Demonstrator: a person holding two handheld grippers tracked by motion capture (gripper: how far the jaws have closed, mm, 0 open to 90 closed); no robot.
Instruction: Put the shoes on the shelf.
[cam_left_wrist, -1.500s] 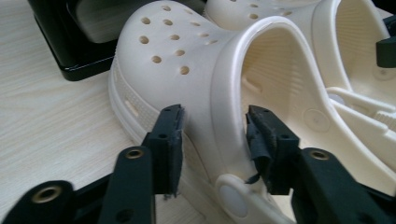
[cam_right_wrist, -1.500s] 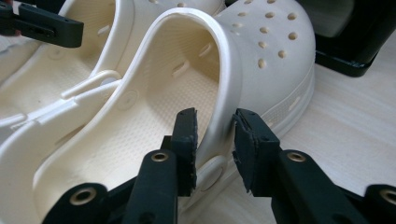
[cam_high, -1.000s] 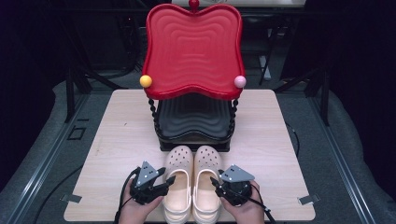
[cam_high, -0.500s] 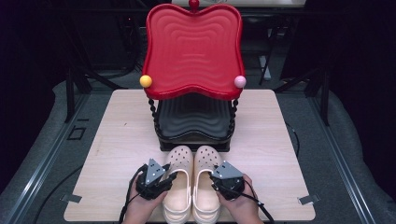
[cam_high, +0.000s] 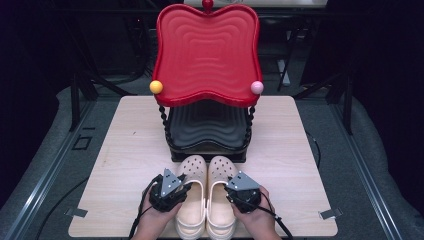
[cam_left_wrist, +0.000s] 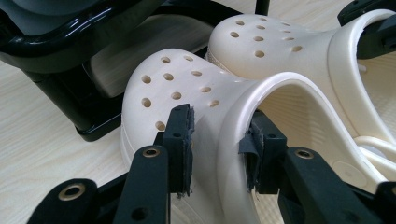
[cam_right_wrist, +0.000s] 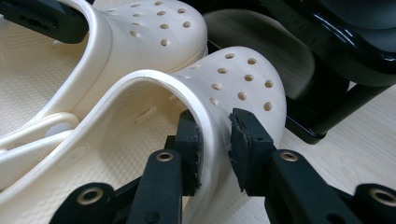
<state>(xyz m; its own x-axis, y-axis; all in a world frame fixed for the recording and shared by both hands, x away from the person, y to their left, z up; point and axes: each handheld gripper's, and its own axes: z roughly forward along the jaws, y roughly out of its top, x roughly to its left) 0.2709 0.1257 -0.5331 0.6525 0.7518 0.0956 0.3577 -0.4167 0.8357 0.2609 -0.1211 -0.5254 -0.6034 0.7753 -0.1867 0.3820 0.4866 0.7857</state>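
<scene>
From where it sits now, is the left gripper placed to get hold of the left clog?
Probably yes. The left gripper already straddles the outer side wall of the left clog, one pad outside and one inside the opening. Its fingers have just been closing, and nothing stands between them and the wall.

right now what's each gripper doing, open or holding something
left gripper: jaws just been closing, astride the side wall of the left cream foam clog, a gap at the outer pad.
right gripper: just been closing, astride the right cream foam clog; grip unclear.

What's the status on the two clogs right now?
Left gripper closing astride left clog's wall, fingers not quite pressing. Right gripper likewise on right clog. Black rack right at the toes.
</scene>
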